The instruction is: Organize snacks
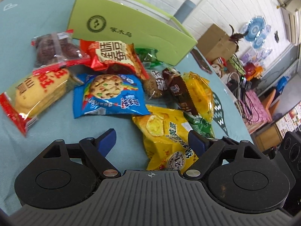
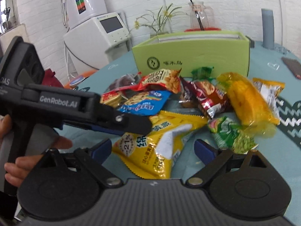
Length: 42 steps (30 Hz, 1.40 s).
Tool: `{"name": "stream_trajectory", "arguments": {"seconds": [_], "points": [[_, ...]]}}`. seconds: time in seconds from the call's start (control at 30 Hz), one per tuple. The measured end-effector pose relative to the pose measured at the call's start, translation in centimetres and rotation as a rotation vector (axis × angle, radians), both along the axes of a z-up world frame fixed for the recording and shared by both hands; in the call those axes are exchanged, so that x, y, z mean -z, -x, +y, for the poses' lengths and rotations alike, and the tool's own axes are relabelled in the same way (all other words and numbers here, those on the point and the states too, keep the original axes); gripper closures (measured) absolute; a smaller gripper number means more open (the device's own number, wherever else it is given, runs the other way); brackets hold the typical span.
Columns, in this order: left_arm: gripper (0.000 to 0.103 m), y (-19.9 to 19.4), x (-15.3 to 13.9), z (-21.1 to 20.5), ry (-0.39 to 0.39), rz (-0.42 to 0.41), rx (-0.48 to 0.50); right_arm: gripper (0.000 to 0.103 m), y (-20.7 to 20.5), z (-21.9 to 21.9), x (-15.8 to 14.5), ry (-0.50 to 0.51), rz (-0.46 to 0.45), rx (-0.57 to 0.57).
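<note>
Several snack packets lie in a heap on the teal table in front of a green box (image 1: 129, 28), also in the right wrist view (image 2: 190, 56). A yellow egg-pie bag (image 1: 165, 139) lies nearest, between my left gripper's (image 1: 152, 141) open jaws. A blue cookie pack (image 1: 109, 96) and a red-and-yellow biscuit pack (image 1: 33, 94) lie to its left. My right gripper (image 2: 152, 148) is open over the same yellow bag (image 2: 158, 148). A green pea packet (image 2: 231, 133) and an orange packet (image 2: 248, 99) lie to the right. The left gripper's body (image 2: 75, 105) crosses the right wrist view.
A phone (image 1: 201, 60) lies on the table right of the box. A glass vase (image 2: 199, 17) and a plant (image 2: 160, 20) stand behind the box. White appliances (image 2: 97, 30) stand beyond the table's left edge. Cardboard boxes (image 1: 216, 43) and cables clutter the floor.
</note>
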<state>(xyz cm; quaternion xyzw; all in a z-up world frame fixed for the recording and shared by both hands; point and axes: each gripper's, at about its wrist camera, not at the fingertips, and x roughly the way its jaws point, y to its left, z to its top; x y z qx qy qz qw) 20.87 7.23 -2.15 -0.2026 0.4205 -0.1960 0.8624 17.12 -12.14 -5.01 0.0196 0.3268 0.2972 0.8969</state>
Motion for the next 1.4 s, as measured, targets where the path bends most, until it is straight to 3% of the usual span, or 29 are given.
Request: {"name": "stream_trajectory", "arguments": {"seconds": [0.07, 0.1, 0.13, 0.17, 0.3, 0.43, 0.63, 0.8, 0.9, 1.03, 1.17, 1.23, 1.3, 1.4], "points": [[0.037, 0.0, 0.0, -0.4, -0.020, -0.012, 0.014, 0.009, -0.1, 0.5, 0.1, 0.013, -0.019, -0.013], [0.057, 0.0, 0.1, -0.5, -0.021, -0.010, 0.028, 0.010, -0.1, 0.7, 0.2, 0.019, -0.026, -0.019], [0.073, 0.0, 0.2, -0.6, 0.001, 0.012, 0.060, 0.018, -0.1, 0.9, 0.3, 0.024, -0.027, -0.028], [0.081, 0.0, 0.4, -0.4, 0.038, 0.034, 0.075, 0.019, 0.2, 1.1, 0.2, 0.033, -0.039, -0.031], [0.083, 1.8, 0.2, -0.4, 0.056, 0.060, 0.094, 0.022, 2.7, 0.8, -0.2, 0.050, -0.055, -0.044], [0.083, 2.9, -1.9, -1.7, 0.018, 0.014, 0.124, 0.022, 4.2, 0.1, -1.6, 0.063, -0.077, -0.032], [0.083, 0.1, -7.4, -2.1, -0.006, -0.151, 0.104, 0.022, 1.2, -0.1, -5.8, 0.036, -0.246, -0.014], [0.083, -7.3, -11.4, -2.8, -0.055, -0.235, 0.080, 0.022, -6.3, 0.3, -8.9, 0.064, -0.353, -0.024], [0.083, -13.6, -12.8, -3.6, -0.077, -0.240, 0.073, 0.022, -11.9, 0.5, -10.4, 0.101, -0.370, -0.024], [0.083, -21.0, -12.4, -4.5, -0.083, -0.196, 0.074, 0.022, -19.2, 0.5, -10.9, 0.143, -0.336, -0.008], [0.083, -26.3, -9.9, -5.6, -0.116, -0.144, 0.079, 0.022, -25.1, 0.3, -9.3, 0.157, -0.250, -0.006], [0.078, -27.9, -8.6, -5.9, -0.131, -0.127, 0.077, 0.022, -26.9, -0.1, -8.1, 0.164, -0.214, -0.011], [0.044, -28.8, -7.7, -5.9, -0.156, -0.118, 0.050, 0.020, -27.9, -0.2, -7.2, 0.161, -0.189, -0.006], [0.036, -28.2, -8.1, -5.0, -0.155, -0.157, 0.005, 0.015, -27.2, -1.5, -7.1, 0.120, -0.193, 0.019]]}}
